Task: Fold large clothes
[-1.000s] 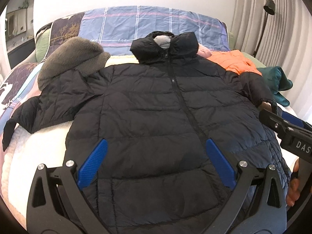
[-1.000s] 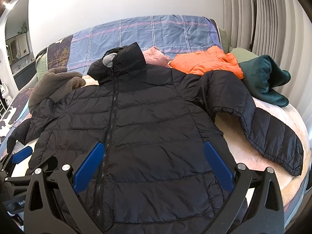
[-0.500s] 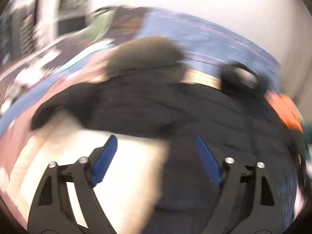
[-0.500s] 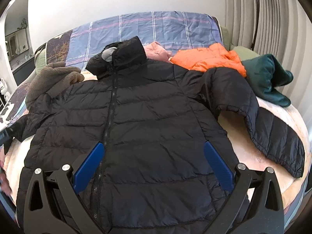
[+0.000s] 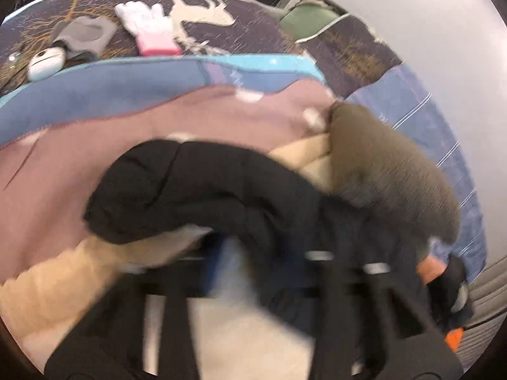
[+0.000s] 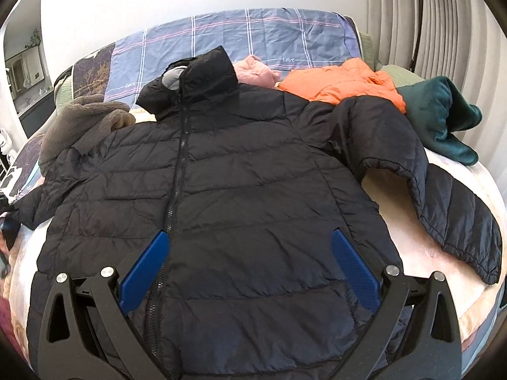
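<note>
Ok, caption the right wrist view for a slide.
Open right tool poised over a zipped black puffer jacket spread flat on the bed, sleeves out.

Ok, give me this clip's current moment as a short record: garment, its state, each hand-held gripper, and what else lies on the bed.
garment: black puffer jacket, front up, zipped
sleeves: both spread out, not yet folded
left hand-held gripper: at the jacket's sleeve; view too blurred to tell jaw state
right hand-held gripper: open, over the hem, holding nothing
also on bed: orange jacket, green garment, brown fleece, pink garment
</note>
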A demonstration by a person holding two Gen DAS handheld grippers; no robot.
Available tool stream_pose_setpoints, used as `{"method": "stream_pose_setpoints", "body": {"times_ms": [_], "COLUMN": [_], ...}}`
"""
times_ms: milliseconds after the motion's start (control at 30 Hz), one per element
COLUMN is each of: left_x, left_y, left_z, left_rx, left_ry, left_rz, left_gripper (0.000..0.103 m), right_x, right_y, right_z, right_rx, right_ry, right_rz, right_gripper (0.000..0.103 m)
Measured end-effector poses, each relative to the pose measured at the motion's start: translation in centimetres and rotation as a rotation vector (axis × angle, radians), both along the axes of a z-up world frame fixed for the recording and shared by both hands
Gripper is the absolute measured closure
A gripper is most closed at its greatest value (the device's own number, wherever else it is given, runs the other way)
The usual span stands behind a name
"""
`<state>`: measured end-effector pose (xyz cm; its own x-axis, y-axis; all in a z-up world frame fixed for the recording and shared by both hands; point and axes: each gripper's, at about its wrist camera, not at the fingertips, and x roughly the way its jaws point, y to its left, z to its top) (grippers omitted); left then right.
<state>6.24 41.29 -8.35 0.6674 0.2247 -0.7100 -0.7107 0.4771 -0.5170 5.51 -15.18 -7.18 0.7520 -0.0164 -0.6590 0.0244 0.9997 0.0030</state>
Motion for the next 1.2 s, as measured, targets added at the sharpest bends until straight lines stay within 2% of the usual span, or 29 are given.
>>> {"method": "stream_pose_setpoints", "body": {"times_ms": [33,100,133,200,233,300,333,400,433,467,533,600,667,767,867,933,1100,1200], "left_x": [0.7,2.1,3.0,4.7,5.7,7.0,7.6,8.5,8.9,9.2,8.9,8.2,7.8,6.4,5.5,4.4,3.7,4.4], "left_y": [-0.6,-2.9,-5.3,-10.2,-14.6,-21.5,-23.9,-30.1,-33.1,-35.7,-39.4,-42.4,-42.8,-40.8,-37.0,-34.2,-28.2,-25.8], "left_z": [1.4,4.4,6.6,10.0,11.9,13.3,13.4,12.5,11.5,10.2,7.8,4.9,3.0,2.8,4.4,4.9,3.1,2.7], "left_rx": [0.025,0.16,0.261,0.409,0.498,0.62,0.656,0.722,0.739,0.755,0.802,0.86,0.883,0.865,0.792,0.781,0.799,0.777], "left_ry": [-0.02,-0.04,-0.062,-0.119,-0.154,-0.174,-0.177,-0.18,-0.173,-0.154,-0.107,-0.026,0.031,0.045,0.02,0.026,0.145,0.192], "left_rz": [-0.01,-0.059,-0.118,-0.254,-0.36,-0.517,-0.574,-0.737,-0.83,-0.922,-1.049,-1.187,-1.246,-1.248,-1.154,-1.078,-0.868,-0.797], "left_gripper": [0.095,0.098,0.098,0.098,0.098,0.098,0.098,0.089,0.079,0.063,0.044,0.041,0.036,0.03,0.023,0.021,0.019,0.019], "right_x": [0.1,0.3,0.4,0.5,0.6,0.5,0.5,0.3,0.1,0.0,-0.2,-0.4,-0.2,0.6,1.9,3.1,4.8,6.2], "right_y": [-0.2,-0.8,-1.0,-1.4,-1.6,-2.0,-2.3,-2.8,-3.3,-3.7,-4.5,-5.5,-6.0,-5.4,-3.2,-1.1,5.9,11.4], "right_z": [0.0,-0.2,-0.2,-0.2,-0.2,-0.2,-0.2,-0.2,-0.1,-0.1,0.0,0.1,0.1,0.3,0.6,0.9,1.6,0.9], "right_rx": [0.002,0.014,0.022,0.04,0.047,0.048,0.048,0.048,0.046,0.041,0.025,0.006,0.002,0.017,0.022,0.009,-0.069,-0.165], "right_ry": [0.002,0.005,0.005,0.008,0.008,0.009,0.008,0.011,0.013,0.015,0.017,0.015,0.016,0.03,0.041,0.045,-0.016,-0.027], "right_rz": [-0.004,-0.018,-0.023,-0.031,-0.034,-0.041,-0.048,-0.064,-0.075,-0.082,-0.099,-0.121,-0.123,-0.067,0.056,0.135,0.317,0.464], "right_gripper": [0.001,0.001,0.001,0.001,0.001,0.001,0.001,0.001,0.001,0.001,0.001,0.001,0.001,0.001,0.001,0.001,0.001,0.001]}}
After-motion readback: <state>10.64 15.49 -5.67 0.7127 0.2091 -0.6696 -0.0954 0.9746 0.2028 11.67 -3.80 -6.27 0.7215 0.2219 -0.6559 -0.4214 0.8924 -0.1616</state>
